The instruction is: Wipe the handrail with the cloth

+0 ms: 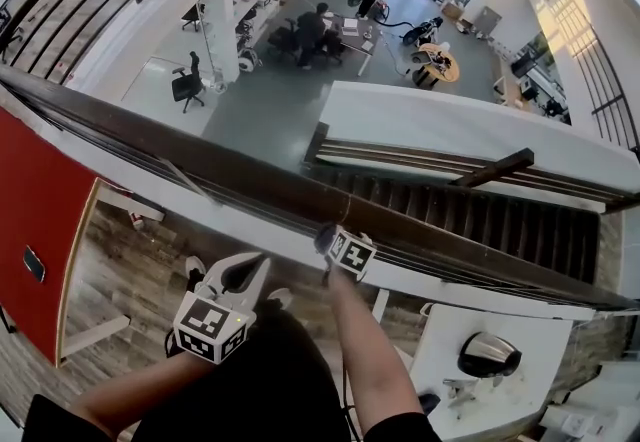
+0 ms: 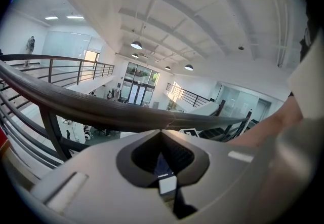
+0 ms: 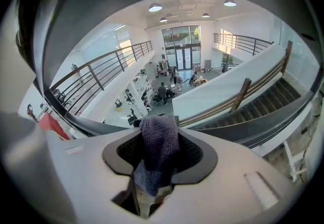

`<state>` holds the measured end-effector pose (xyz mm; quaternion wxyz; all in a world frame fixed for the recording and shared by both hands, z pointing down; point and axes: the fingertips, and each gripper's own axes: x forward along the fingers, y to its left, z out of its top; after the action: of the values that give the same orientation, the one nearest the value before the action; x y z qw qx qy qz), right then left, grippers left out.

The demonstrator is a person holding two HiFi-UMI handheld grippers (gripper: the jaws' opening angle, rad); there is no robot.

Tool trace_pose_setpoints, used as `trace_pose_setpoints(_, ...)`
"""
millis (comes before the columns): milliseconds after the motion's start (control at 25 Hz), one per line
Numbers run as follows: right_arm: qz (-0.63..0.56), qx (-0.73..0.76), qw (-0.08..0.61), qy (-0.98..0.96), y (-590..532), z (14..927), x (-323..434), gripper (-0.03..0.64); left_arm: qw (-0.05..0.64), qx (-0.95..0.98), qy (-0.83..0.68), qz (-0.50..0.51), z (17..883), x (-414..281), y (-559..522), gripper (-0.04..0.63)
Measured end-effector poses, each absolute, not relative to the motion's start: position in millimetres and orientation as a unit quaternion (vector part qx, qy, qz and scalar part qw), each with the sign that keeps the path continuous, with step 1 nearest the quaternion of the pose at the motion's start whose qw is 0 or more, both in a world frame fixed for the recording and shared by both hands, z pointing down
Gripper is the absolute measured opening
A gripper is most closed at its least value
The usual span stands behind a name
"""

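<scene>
The dark brown handrail (image 1: 200,152) runs across the head view from upper left to lower right. My right gripper (image 1: 328,238) is up against its near side, shut on a grey-purple cloth (image 3: 158,149) that fills its jaws and sticks out past the tips. In the head view the cloth (image 1: 325,234) touches the rail. The rail (image 3: 263,125) passes just behind the jaws in the right gripper view. My left gripper (image 1: 243,268) hangs below and short of the rail, shut with nothing in it. The rail (image 2: 96,109) crosses just above its tips (image 2: 162,131).
Beyond the rail is a deep drop to a lower floor with desks, chairs and people (image 1: 312,30). A staircase (image 1: 480,212) descends at the right. Thin rail bars (image 1: 150,170) run under the handrail. A red panel (image 1: 40,220) and a white desk (image 1: 470,400) lie below.
</scene>
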<state>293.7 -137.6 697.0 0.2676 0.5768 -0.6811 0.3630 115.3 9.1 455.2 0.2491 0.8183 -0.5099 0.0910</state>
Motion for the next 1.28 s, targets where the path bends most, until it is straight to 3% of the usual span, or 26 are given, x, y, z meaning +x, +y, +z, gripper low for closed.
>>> trace_pose_setpoints(720, 0.371, 0.611, 0.244, -0.656, -135.0, 698.3, 354.4, 0.152, 0.241, 0.846, -0.466, 0.094, 453.5, 140.6, 10.5, -0.002)
trace_pose_setpoints(1280, 0.337, 0.614, 0.254, -0.668, -124.3, 686.8, 353.2, 0.148, 0.249, 0.839, -0.468, 0.12, 458.6, 117.7, 12.4, -0.002)
